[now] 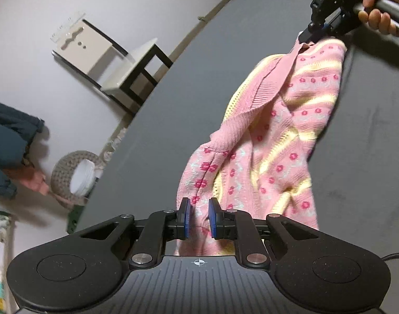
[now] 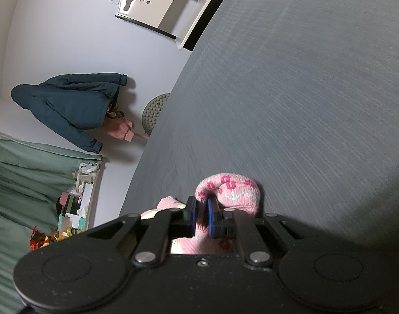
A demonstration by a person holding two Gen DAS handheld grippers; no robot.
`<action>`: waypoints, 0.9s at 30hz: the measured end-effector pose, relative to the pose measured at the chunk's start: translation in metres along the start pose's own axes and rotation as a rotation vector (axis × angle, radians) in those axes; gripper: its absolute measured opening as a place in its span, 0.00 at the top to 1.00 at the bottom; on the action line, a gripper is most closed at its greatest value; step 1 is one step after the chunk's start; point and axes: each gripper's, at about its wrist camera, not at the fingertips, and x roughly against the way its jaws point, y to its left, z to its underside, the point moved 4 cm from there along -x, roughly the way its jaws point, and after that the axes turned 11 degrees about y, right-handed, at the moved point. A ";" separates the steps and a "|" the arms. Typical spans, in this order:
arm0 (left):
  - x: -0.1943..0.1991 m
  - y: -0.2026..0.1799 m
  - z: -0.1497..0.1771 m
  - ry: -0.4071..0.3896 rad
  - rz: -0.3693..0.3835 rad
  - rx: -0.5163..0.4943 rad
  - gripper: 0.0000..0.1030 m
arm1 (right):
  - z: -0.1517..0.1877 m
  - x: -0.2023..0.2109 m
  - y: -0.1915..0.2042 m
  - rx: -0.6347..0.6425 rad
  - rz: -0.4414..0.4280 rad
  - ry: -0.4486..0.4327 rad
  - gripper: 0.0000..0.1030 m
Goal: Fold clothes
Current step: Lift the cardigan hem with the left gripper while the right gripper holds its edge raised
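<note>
Knitwear hangs as a long band between the two tools: the pink patterned sweater (image 1: 278,136) runs from the left gripper (image 1: 199,216) at its near end up and away to the right gripper (image 1: 310,35) at its far end, so its long axis lies straight along the line joining them. It is held above the dark grey bed surface (image 1: 194,83), sagging in the middle; whether the low part touches the cover I cannot tell.

In the left wrist view the blue pads stand a little apart with pink knit between them — they seem to pinch an edge of the garment, though the hold looks loose. In the right wrist view the right gripper (image 2: 204,218) is clamped on a bunched fold of the same sweater (image 2: 233,191), with fabric bulging out past the pads. A hand (image 1: 380,7) holds that tool's handle.

Neither tool is nearer; each owns one end. My guess is that the next move turns on this span — lowering both ends together would lay the garment flat along that same axis on the bed.
</note>
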 end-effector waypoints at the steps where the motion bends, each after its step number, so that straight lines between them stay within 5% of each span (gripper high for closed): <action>1: 0.001 0.002 0.000 -0.002 -0.015 0.009 0.61 | 0.000 0.000 0.000 -0.001 -0.001 0.001 0.91; 2: 0.003 0.003 -0.001 -0.005 -0.031 0.018 0.47 | 0.000 -0.001 0.000 -0.002 -0.001 0.001 0.91; 3: 0.004 0.003 -0.001 -0.014 -0.049 0.024 0.21 | 0.000 -0.001 -0.001 -0.003 -0.002 0.002 0.91; 4: 0.008 0.002 -0.001 -0.041 -0.064 0.015 0.14 | 0.000 -0.001 -0.001 -0.003 -0.002 0.002 0.91; 10: 0.022 -0.009 -0.005 -0.089 -0.094 -0.054 0.15 | 0.001 -0.001 -0.002 -0.003 -0.003 0.001 0.91; 11: 0.022 -0.010 -0.006 -0.078 -0.109 -0.068 0.16 | 0.001 -0.001 -0.002 -0.003 -0.003 0.001 0.91; 13: 0.022 -0.013 -0.009 -0.055 -0.138 -0.095 0.45 | 0.002 -0.001 -0.002 -0.003 -0.003 0.000 0.91; 15: 0.020 -0.015 -0.011 -0.026 -0.138 -0.107 0.57 | 0.002 -0.001 -0.003 -0.003 -0.003 0.000 0.91; 20: 0.014 -0.013 -0.013 0.033 -0.099 -0.087 0.59 | 0.003 -0.001 -0.003 -0.006 -0.005 0.001 0.91; 24: 0.005 -0.010 -0.011 0.067 -0.015 -0.022 0.83 | 0.002 -0.001 -0.004 -0.009 -0.007 0.001 0.90; 27: -0.002 -0.011 -0.007 0.076 0.016 0.003 0.88 | 0.002 -0.001 -0.004 -0.010 -0.008 0.002 0.90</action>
